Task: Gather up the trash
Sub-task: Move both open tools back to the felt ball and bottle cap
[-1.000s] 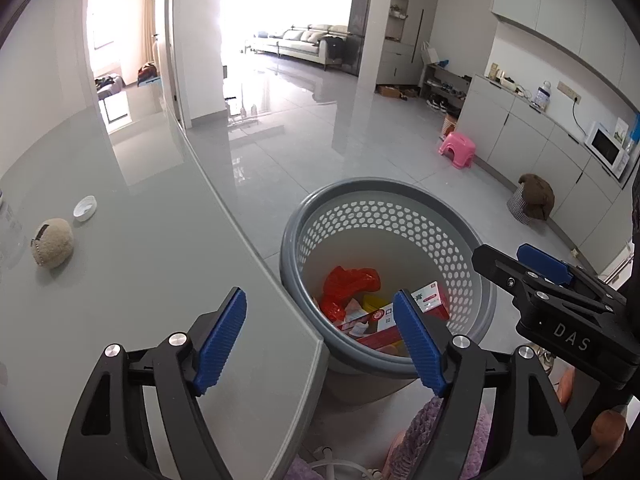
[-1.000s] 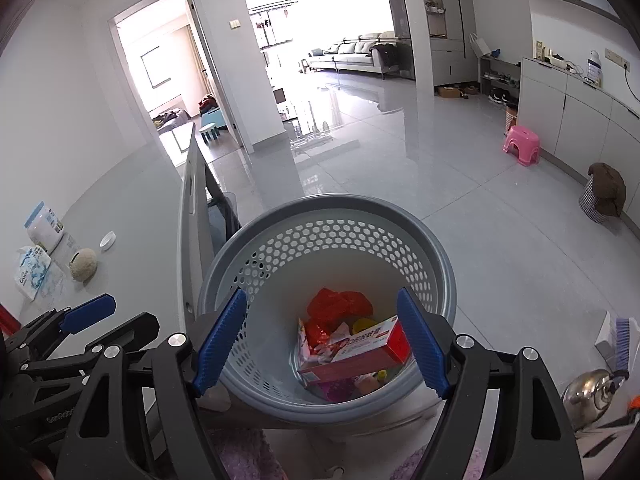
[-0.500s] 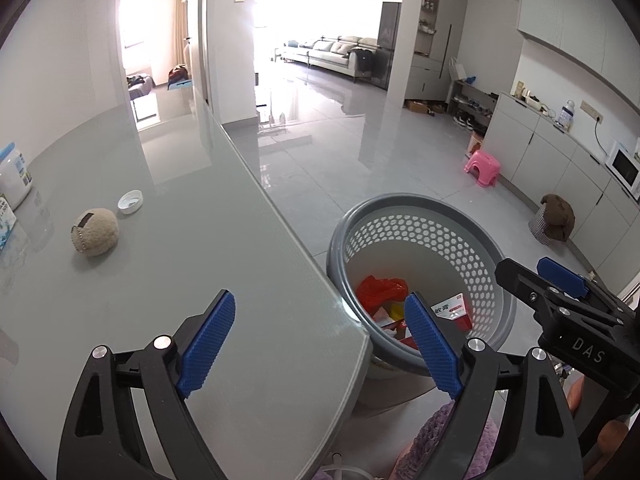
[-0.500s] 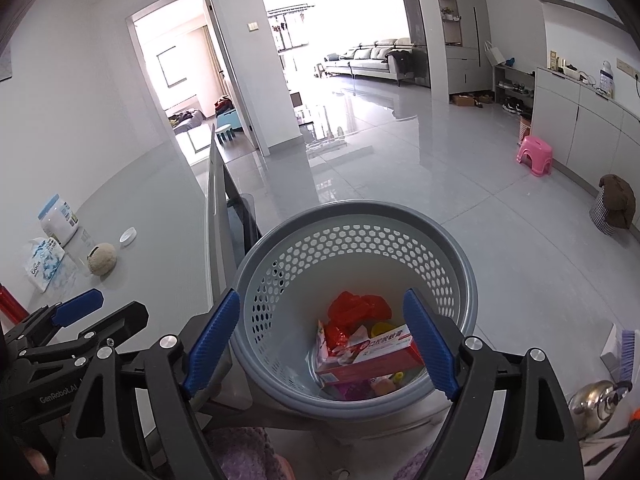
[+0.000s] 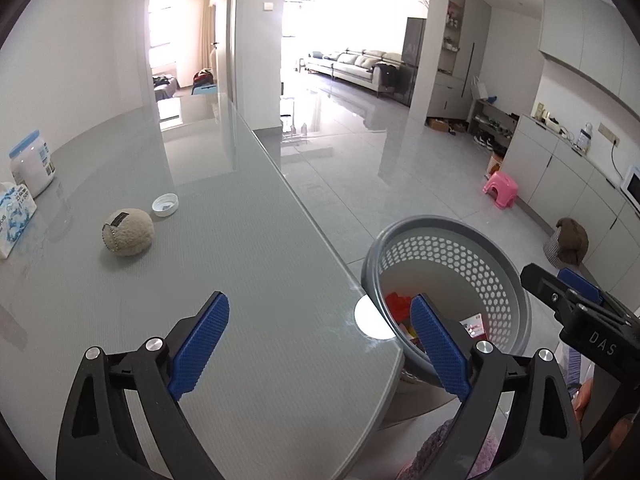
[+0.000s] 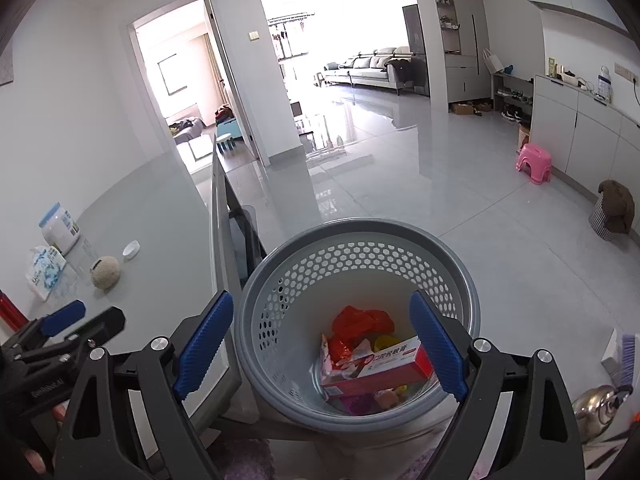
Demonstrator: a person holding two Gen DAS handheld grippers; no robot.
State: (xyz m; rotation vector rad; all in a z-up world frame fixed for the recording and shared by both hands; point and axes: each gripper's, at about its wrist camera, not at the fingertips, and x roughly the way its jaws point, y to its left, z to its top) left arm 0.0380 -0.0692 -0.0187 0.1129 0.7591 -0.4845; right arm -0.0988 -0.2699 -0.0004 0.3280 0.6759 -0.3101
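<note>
A: How far along is the trash run?

B: Partly done, I'd say. The basket (image 6: pixel 360 312) on the floor just right of the table (image 5: pixel 248 280) already holds a red box (image 6: pixel 384 368), an orange bag (image 6: pixel 360 320) and some small bits.

A: And the grippers?

B: The right gripper (image 6: pixel 322 346) hangs over the basket and the left gripper (image 5: pixel 320 346) over the near table edge; both are opening, with nothing between the jaws.

A: What's left?

B: On the table's far left: a white cap (image 5: pixel 165 204), a fuzzy ball (image 5: pixel 128 232), a tissue pack (image 5: pixel 14 216) and a jar (image 5: pixel 32 164). The cap looks like trash; the rest I can't judge.
</note>
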